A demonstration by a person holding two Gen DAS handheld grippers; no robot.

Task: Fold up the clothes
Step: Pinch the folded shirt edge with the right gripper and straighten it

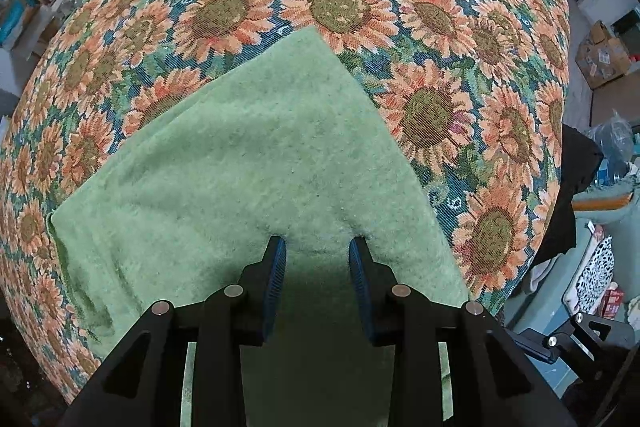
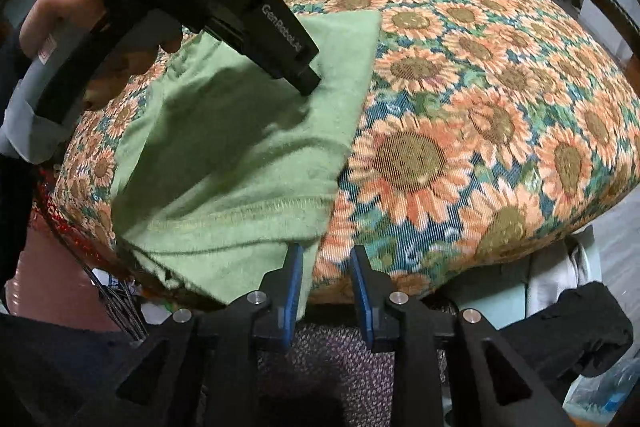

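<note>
Left hand (image 2: 100, 39): at the far left of the right wrist view, a bare hand grips the black handle of the left gripper.
Left gripper (image 1: 317, 245): fingers spread apart, holding nothing, both tips pressed down onto the green cloth.
Green cloth (image 1: 248, 163): a folded fuzzy garment lying flat on the table's left part; its stitched hem faces the near edge and one corner hangs just over that edge.
Right gripper (image 2: 326, 253): fingers released with a gap between them, gripping nothing, at the table's near edge; the left blue pad (image 2: 294, 279) sits just beside the hanging cloth corner.
Tablecloth (image 2: 500, 99): sunflower print, orange and green, covering the whole table to the right of the cloth.
</note>
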